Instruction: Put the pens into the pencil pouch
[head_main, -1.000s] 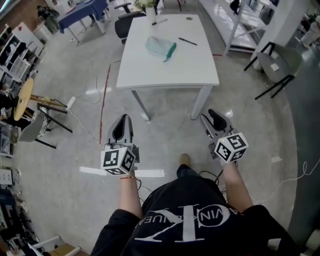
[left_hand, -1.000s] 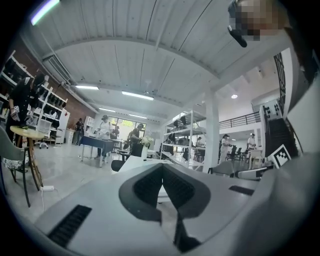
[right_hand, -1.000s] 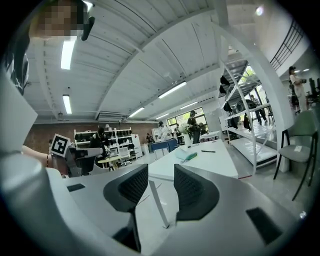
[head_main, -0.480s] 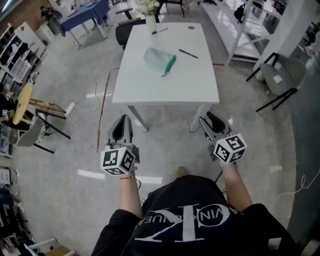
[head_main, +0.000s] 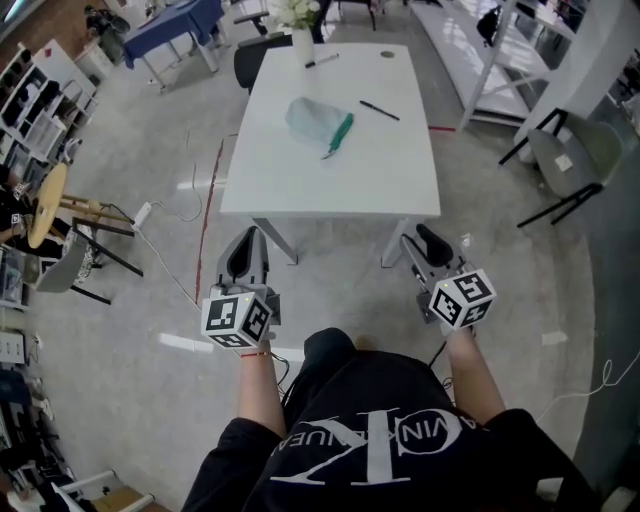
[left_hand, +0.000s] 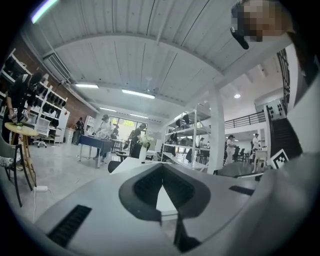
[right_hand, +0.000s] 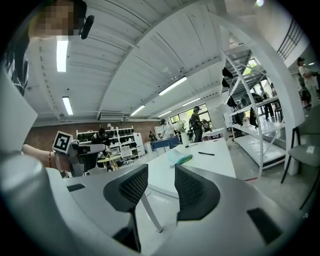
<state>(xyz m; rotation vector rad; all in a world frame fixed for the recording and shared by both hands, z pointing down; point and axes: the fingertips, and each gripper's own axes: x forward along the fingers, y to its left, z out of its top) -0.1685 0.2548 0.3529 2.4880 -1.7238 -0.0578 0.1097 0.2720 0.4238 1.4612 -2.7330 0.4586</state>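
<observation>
Left gripper (head_main: 245, 255) jaws closed together, empty; right gripper (head_main: 430, 245) jaws spread wide, empty. Both well short of tabletop (head_main: 340, 185). Pencil pouch (head_main: 312, 118) mid-tabletop ahead; black pen (head_main: 379, 110) right of it, nearer right gripper; second pen (head_main: 320, 61) at far edge.

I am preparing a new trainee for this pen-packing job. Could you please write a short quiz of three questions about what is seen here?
1. True or false: the pen to the right of the pouch is already inside it.
2. Of the left hand-held gripper and the right hand-held gripper, which has its jaws apart? A. left B. right C. both
3. What stands at the far end of the table, beside the second pen?

Key
1. False: it lies on the table, apart from the pouch.
2. B
3. A vase of white flowers.
</observation>
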